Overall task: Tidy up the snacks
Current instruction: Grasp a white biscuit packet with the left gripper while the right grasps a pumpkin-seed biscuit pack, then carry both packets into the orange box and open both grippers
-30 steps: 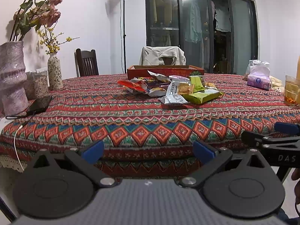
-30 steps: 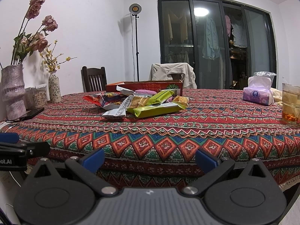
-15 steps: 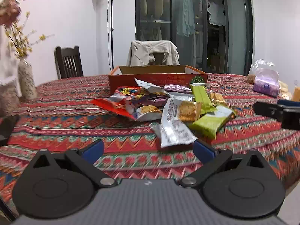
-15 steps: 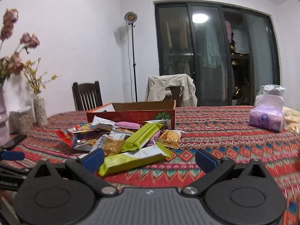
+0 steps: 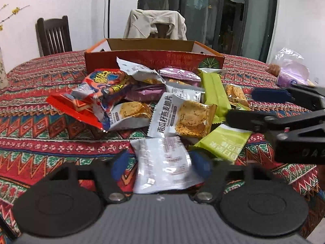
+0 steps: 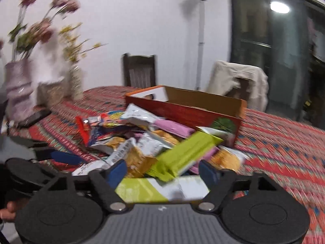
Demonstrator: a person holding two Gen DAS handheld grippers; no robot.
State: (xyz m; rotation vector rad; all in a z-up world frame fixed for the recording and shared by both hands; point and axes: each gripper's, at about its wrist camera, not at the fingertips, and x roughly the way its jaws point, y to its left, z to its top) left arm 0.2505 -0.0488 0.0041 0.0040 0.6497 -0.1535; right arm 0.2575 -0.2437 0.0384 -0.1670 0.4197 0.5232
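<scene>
Both tongs have come in from the worktop's edge and now reach the snack pile [image 5: 162, 101], which was well ahead of them a second ago. Left tongs [image 5: 160, 163] stand open, their blue fingertips [image 5: 118, 163] on either side of a silver-white packet [image 5: 164, 162] at the near end of the pile; whether they touch it I cannot tell. Right tongs [image 6: 163, 169] are also open, straddling the near end of a green-and-white bar [image 6: 162, 189], with a lime-green bar [image 6: 184, 154] just beyond, blurred. Behind the pile sits the red cardboard box [image 5: 154, 59], on the patterned worktop [image 5: 50, 138]. In the left view, the right tongs lie beside the pile's right side.
</scene>
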